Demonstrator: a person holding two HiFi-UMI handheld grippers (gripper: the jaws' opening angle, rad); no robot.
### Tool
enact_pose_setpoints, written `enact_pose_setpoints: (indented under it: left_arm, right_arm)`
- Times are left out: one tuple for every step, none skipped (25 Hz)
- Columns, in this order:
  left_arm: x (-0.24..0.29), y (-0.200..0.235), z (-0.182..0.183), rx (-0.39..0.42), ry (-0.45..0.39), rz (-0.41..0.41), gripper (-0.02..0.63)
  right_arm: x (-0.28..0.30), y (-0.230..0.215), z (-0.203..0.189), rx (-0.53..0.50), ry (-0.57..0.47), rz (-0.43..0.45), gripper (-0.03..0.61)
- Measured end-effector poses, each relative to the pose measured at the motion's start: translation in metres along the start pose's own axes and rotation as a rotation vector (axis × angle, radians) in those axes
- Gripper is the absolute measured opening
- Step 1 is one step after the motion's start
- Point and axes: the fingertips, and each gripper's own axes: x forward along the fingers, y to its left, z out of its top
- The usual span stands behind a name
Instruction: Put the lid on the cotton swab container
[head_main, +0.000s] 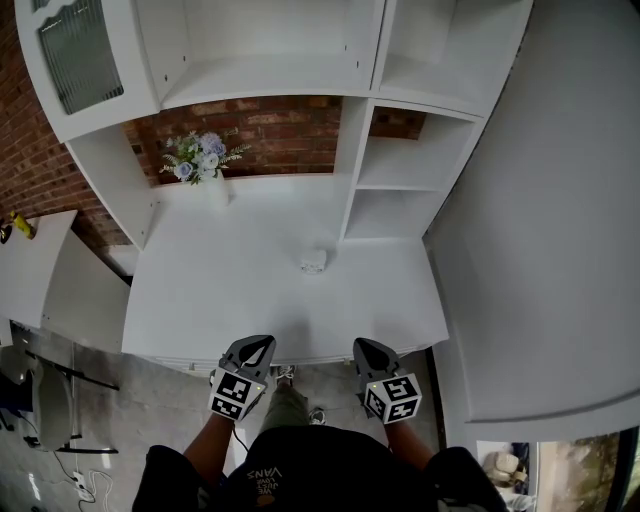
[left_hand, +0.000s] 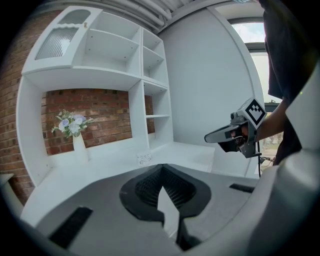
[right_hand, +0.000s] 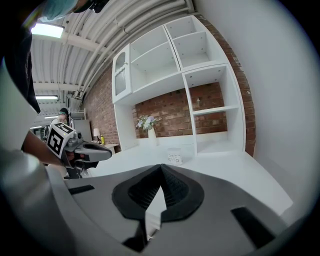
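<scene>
The cotton swab container (head_main: 313, 262) is a small clear box standing alone on the white desk (head_main: 220, 290), near the shelf upright. It also shows as a small box in the left gripper view (left_hand: 144, 159) and the right gripper view (right_hand: 174, 157). I cannot make out a separate lid from here. My left gripper (head_main: 264, 344) and right gripper (head_main: 362, 346) hover side by side before the desk's front edge, well short of the container. Both are shut with nothing between their jaws (left_hand: 161, 169) (right_hand: 161, 168). Each shows in the other's view: the right gripper (left_hand: 214, 137), the left gripper (right_hand: 104, 152).
A white vase of pale flowers (head_main: 205, 162) stands at the back left of the desk against the brick wall. A white shelf unit (head_main: 400, 175) rises at the back and right. A lower white side table (head_main: 40, 265) and a chair (head_main: 45, 395) stand to the left.
</scene>
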Motion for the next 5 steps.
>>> enact_pose_setpoints:
  left_arm:
    - [0.0003, -0.0004, -0.0003, 0.000, 0.001, -0.001, 0.006]
    - [0.0005, -0.0009, -0.0006, 0.002, 0.002, -0.002, 0.006]
    - [0.0007, -0.0015, -0.0009, 0.006, 0.004, -0.004, 0.006]
    - [0.0007, -0.0023, -0.0013, 0.009, 0.006, -0.005, 0.006]
    - [0.0007, -0.0030, -0.0016, 0.013, 0.008, -0.007, 0.006]
  right_arm:
    - [0.0001, -0.0005, -0.0006, -0.001, 0.001, -0.001, -0.001]
    - [0.0001, -0.0010, -0.0013, -0.001, 0.003, -0.002, -0.002]
    - [0.0000, -0.0014, -0.0020, -0.001, 0.005, -0.003, -0.001]
    - [-0.0002, -0.0016, -0.0027, -0.001, 0.006, -0.004, 0.000]
    - [-0.0004, -0.0017, -0.0033, -0.001, 0.008, -0.004, -0.001]
